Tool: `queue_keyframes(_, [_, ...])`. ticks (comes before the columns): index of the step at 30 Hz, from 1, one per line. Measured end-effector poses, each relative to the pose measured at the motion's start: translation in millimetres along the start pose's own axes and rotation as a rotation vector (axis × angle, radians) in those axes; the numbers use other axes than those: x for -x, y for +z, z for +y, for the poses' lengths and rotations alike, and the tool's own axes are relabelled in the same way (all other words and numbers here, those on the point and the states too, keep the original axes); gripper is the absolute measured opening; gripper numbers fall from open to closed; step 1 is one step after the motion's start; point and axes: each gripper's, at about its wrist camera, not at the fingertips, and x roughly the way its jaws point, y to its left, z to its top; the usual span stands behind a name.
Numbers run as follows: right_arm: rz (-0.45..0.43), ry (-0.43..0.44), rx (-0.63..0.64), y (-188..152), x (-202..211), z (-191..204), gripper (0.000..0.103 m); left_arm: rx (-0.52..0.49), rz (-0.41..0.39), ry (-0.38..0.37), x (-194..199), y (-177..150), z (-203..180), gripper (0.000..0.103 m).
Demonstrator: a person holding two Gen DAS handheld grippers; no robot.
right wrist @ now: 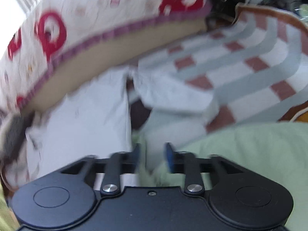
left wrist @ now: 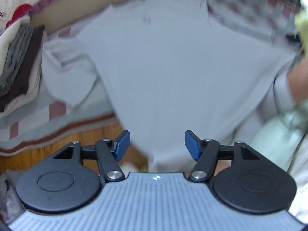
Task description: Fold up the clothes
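Left wrist alone shows the grey shirt point(left wrist: 163, 67) spread whole, blurred.

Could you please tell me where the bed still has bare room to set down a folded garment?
Bare checked blanket lies right of the white shirt, up to its brown edge. The left is crowded: folded stack beside the shirt's sleeve. The floral quilt borders the far side.
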Motion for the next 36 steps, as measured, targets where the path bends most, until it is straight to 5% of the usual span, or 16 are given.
queue_keyframes(5, [-0.024, 0.000, -0.083, 29.6, -23.3, -20.5, 0.052, 0.031, -0.097, -0.011, -26.7, 67.0, -15.8, 0.066])
queue_keyframes(9, [0.030, -0.041, -0.190, 61.8, -54.8, -54.0, 0.053, -0.001, -0.206, -0.047, -59.1, 141.1, -55.4, 0.067])
queue_keyframes(12, [0.123, -0.034, -0.310, 70.1, -77.1, -87.0, 0.057, -0.028, -0.262, -0.059, -95.0, 191.5, -90.8, 0.079])
queue_keyframes(15, [0.168, -0.043, -0.329, 65.8, -93.8, -101.6, 0.061, -0.077, -0.234, -0.056, -144.2, 234.1, -125.6, 0.079])
queue_keyframes(18, [0.160, -0.171, -0.201, 60.6, -110.3, -99.1, 0.062, -0.136, -0.200, -0.004, -190.2, 269.5, -157.6, 0.079])
queue_keyframes(23, [0.113, -0.136, 0.003, 57.8, -138.9, -92.4, 0.058, -0.203, -0.201, 0.030, -248.1, 303.9, -193.0, 0.079])
queue_keyframes(25, [0.082, -0.122, 0.078, 59.7, -146.8, -88.9, 0.007, -0.214, -0.198, 0.045, -264.7, 316.1, -206.0, 0.079])
queue_keyframes(30, [-0.090, -0.239, 0.251, 102.2, -136.1, -79.6, 0.004, -0.269, -0.233, 0.044, -293.5, 331.9, -217.3, 0.079])
queue_keyframes(36, [-0.236, -0.410, 0.380, 222.9, -125.1, -93.7, 0.004, -0.284, -0.266, 0.027, -324.4, 344.2, -208.2, 0.079])
